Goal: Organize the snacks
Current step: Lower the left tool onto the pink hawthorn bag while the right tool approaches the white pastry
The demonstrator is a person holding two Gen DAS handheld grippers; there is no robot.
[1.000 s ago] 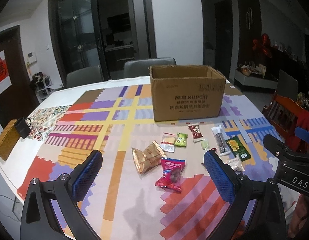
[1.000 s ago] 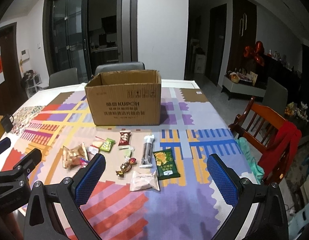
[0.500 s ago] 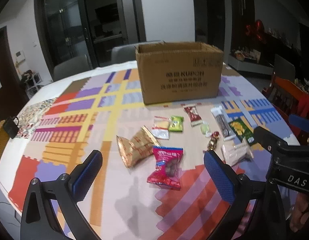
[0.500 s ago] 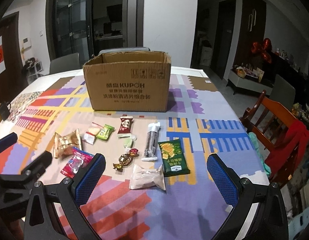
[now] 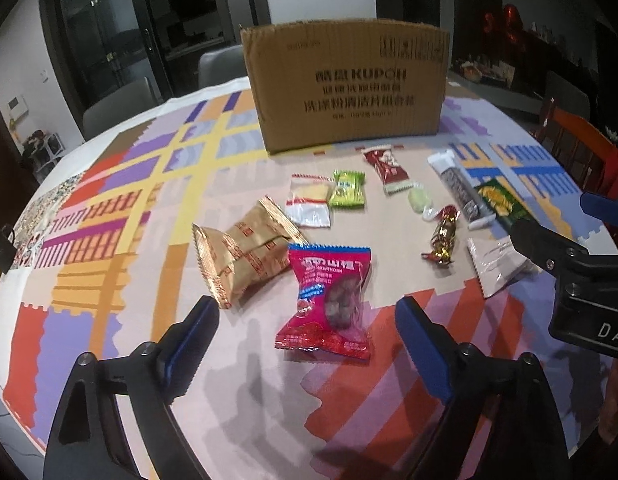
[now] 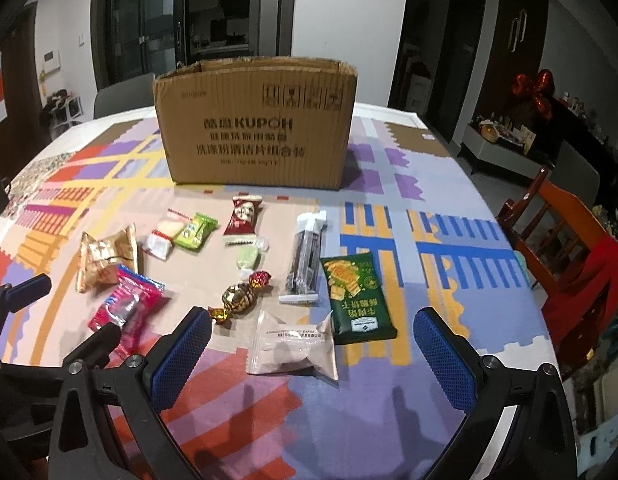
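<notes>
Several snack packets lie on the patterned tablecloth in front of an open cardboard box [image 5: 345, 84], which also shows in the right wrist view [image 6: 255, 124]. My left gripper [image 5: 307, 346] is open and empty, its fingers either side of a red hawthorn packet [image 5: 329, 300], with a gold packet [image 5: 245, 250] just beyond. My right gripper [image 6: 313, 354] is open and empty, straddling a clear white packet [image 6: 293, 346]. A green packet [image 6: 355, 296], a gold-wrapped candy [image 6: 239, 298] and a dark stick packet [image 6: 307, 256] lie beyond it.
A wooden chair [image 6: 561, 240] with red cloth stands at the table's right edge. Grey chairs [image 5: 121, 104] stand behind the table. A small dark object [image 5: 1, 246] sits at the far left edge. The right gripper's body shows in the left wrist view [image 5: 581, 280].
Both grippers have moved forward and lower toward the snacks. The hawthorn packet now lies between the left fingers, and the white packet between the right fingers. Both stay open.
</notes>
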